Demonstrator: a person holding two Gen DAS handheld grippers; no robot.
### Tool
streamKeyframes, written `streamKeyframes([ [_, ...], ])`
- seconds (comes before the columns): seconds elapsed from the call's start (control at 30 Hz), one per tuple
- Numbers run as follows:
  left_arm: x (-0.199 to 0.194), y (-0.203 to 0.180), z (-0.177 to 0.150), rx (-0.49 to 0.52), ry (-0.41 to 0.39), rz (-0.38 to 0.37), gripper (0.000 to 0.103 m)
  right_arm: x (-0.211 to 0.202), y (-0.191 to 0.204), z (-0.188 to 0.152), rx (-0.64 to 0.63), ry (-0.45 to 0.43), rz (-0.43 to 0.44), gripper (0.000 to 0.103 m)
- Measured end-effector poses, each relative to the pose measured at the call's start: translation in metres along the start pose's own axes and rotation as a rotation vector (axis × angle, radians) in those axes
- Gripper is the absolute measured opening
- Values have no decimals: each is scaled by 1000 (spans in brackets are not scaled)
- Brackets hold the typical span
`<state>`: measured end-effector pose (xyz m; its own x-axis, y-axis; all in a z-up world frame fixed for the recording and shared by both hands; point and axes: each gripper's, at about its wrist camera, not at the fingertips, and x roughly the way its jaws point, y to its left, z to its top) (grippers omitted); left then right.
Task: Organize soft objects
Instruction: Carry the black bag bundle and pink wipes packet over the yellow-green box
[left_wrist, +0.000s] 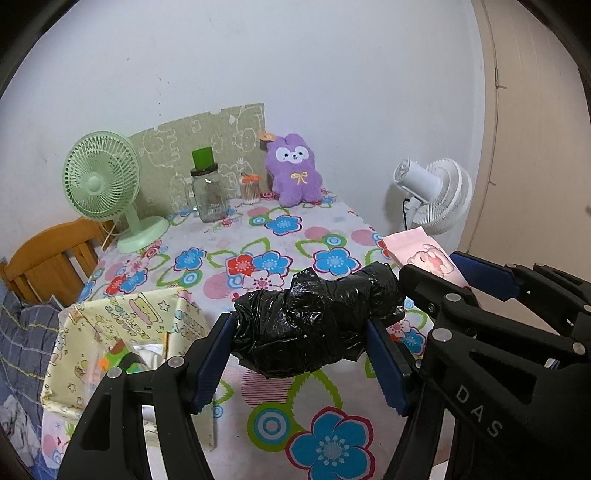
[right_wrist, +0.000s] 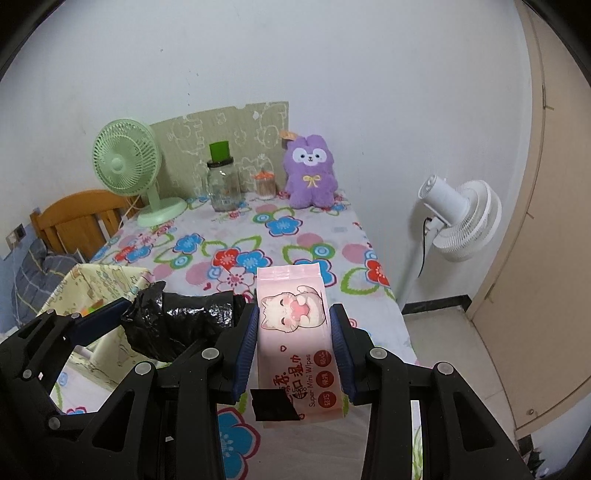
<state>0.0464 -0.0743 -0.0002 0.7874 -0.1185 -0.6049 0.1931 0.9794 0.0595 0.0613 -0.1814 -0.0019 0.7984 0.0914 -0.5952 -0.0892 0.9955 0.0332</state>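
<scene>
My left gripper is shut on a crumpled black plastic bag bundle, held above the flowered tablecloth. My right gripper is shut on a pink pack of mini wipes with a cat picture, its blue pads pressing both long sides. The two grippers hang side by side; the right one shows at the right of the left wrist view, the left one at the lower left of the right wrist view. A purple plush bunny sits at the table's far edge against the wall.
A yellow patterned fabric box stands open at the table's near left. At the back are a green desk fan, a glass jar with a green cap and a small container of swabs. A white floor fan stands right; a wooden chair left.
</scene>
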Motion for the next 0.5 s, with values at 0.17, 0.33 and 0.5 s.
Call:
streamKeyframes([
  [0.17, -10, 3, 5, -6, -19, 1, 72, -12, 7, 8, -1, -24, 4, 42],
  [0.33, -18, 9, 9, -9, -35, 5, 72, -19, 15, 14, -8, -42, 15, 42],
  [0.5, -24, 18, 11, -20, -44, 11, 72, -25, 24, 20, -16, -55, 21, 42],
])
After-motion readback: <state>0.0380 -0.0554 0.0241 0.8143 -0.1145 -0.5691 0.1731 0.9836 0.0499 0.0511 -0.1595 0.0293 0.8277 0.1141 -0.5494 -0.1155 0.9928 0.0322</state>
